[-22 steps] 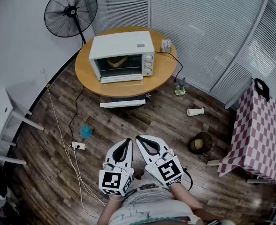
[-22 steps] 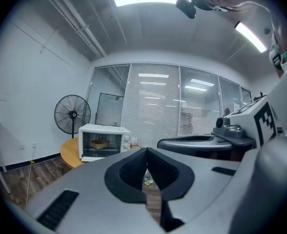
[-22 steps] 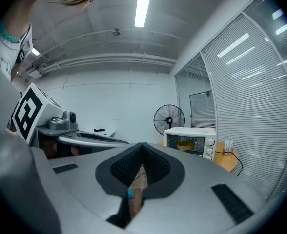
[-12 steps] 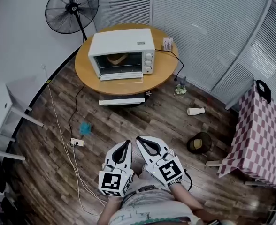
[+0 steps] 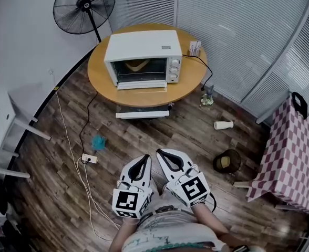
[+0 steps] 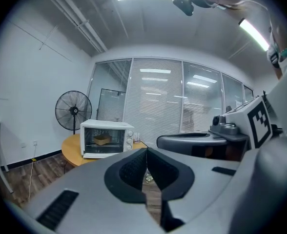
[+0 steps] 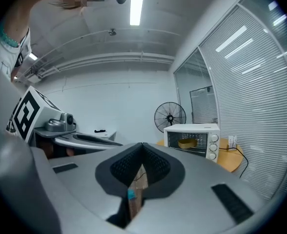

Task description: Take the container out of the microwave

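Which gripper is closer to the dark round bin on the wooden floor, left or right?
Right. The right gripper sits left of the dark round bin in the head view, apart from it; the left gripper lies further left, beyond the right one.

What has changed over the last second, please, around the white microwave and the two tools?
The scene has slid slightly right in the head view and the white microwave on the round wooden table looks marginally larger, so the person seems to be edging closer. Nothing was grasped or released: the left tool and right tool stay shut, empty, side by side.
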`<state>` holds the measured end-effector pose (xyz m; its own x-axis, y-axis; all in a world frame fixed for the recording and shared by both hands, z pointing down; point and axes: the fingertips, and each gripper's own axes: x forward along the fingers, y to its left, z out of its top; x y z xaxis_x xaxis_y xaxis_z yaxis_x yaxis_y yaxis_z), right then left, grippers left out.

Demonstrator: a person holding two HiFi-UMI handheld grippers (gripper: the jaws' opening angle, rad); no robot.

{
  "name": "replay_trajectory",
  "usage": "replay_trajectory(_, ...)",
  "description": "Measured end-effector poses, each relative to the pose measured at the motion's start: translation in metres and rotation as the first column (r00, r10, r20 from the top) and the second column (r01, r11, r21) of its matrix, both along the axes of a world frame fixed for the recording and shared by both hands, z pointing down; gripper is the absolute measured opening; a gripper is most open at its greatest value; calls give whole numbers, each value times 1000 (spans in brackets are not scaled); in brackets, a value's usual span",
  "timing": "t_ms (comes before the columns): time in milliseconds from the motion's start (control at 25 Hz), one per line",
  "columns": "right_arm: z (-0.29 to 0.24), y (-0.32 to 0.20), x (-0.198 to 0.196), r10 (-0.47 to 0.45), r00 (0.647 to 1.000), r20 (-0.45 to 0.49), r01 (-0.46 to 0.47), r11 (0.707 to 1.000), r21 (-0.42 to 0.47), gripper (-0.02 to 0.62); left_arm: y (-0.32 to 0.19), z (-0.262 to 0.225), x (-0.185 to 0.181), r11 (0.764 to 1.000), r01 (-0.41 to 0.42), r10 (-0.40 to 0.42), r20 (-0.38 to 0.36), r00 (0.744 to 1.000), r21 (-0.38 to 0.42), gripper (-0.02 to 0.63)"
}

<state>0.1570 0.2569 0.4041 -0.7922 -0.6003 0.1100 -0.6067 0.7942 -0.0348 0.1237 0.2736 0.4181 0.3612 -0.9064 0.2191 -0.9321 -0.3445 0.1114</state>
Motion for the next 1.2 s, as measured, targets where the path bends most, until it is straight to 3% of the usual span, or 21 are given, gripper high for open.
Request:
replay_trajectory(280,-1,-49,-32,35,999,5,-35,999,17,-8,-50,-5,-36,999,-46,45,5,999,15,14)
replay_trajectory(560,-3,-95,-70,65,995,80,-63,998,-31,-8,-98,-4,-77,997,-81,81,-6,997,15,15)
replay_trajectory(1200,4,-135,-132,102,994,32,-101,994,-39,-8,-141,2,-142,994,-113,113,-49,992,0,15)
